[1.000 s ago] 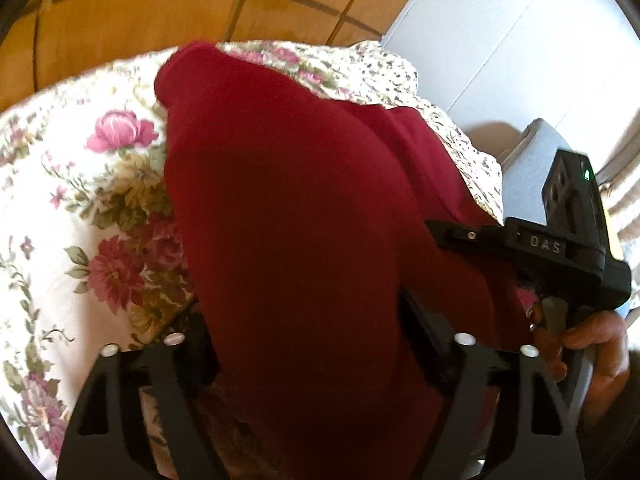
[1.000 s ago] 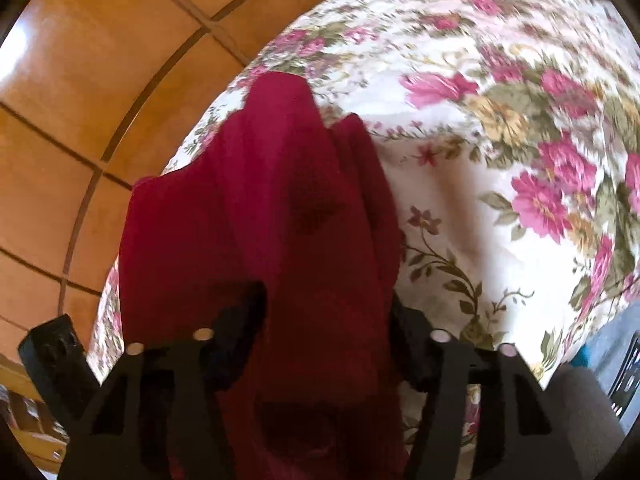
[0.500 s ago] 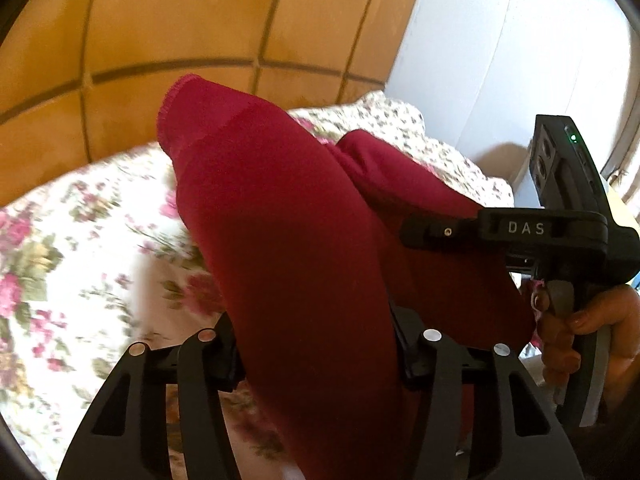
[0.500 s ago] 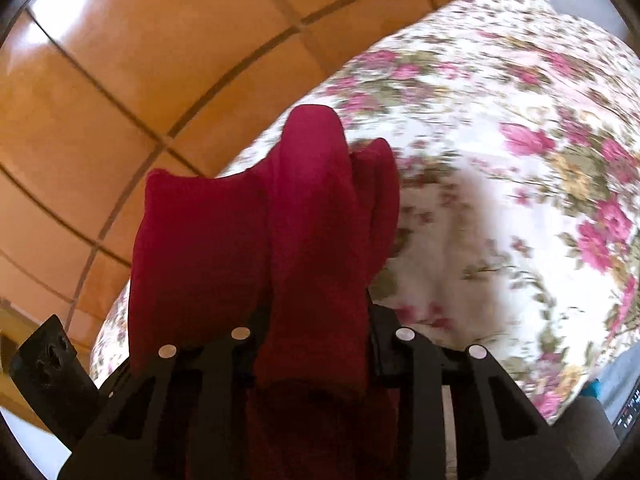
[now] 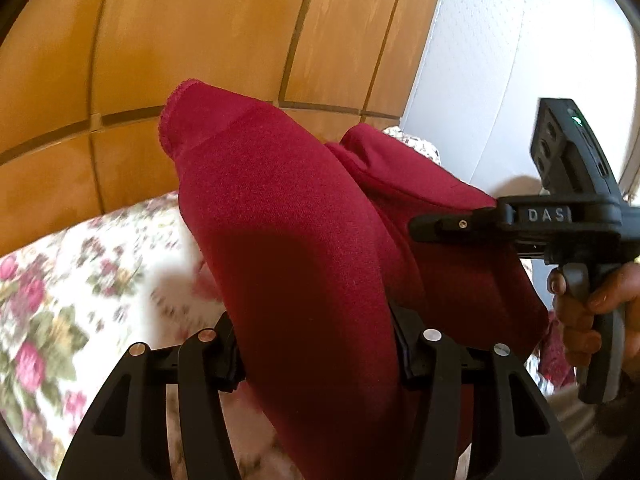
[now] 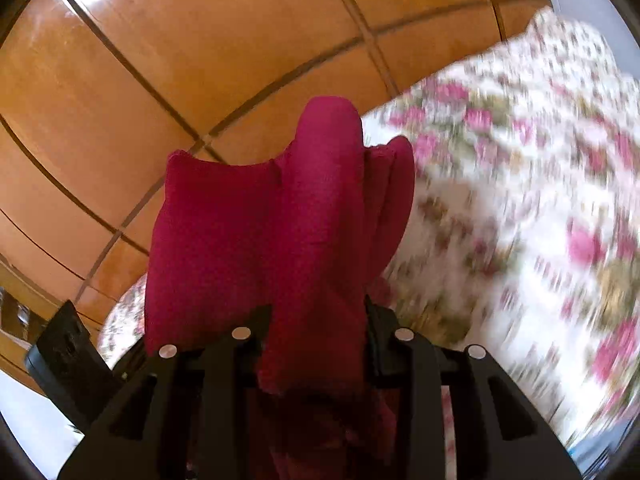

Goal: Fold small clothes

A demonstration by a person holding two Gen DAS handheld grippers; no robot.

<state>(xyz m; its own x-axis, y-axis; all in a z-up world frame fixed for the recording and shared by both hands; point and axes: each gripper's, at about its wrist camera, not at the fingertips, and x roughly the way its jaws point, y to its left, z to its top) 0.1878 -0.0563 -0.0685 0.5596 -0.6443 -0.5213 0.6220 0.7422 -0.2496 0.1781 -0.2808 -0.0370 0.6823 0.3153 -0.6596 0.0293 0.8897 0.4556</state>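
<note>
Two grippers pinch one red garment (image 5: 304,240): the left gripper (image 5: 316,344) is clamped on a thick fold and the right gripper (image 6: 316,344) on a narrower bunched edge, probably so the cloth hangs taut between them for a fold. Against the earlier frames, both sets of jaws have just been closing on the cloth, and the garment now hangs lifted above the floral bed (image 5: 80,280), with more wood panelling (image 5: 200,40) behind it.
</note>
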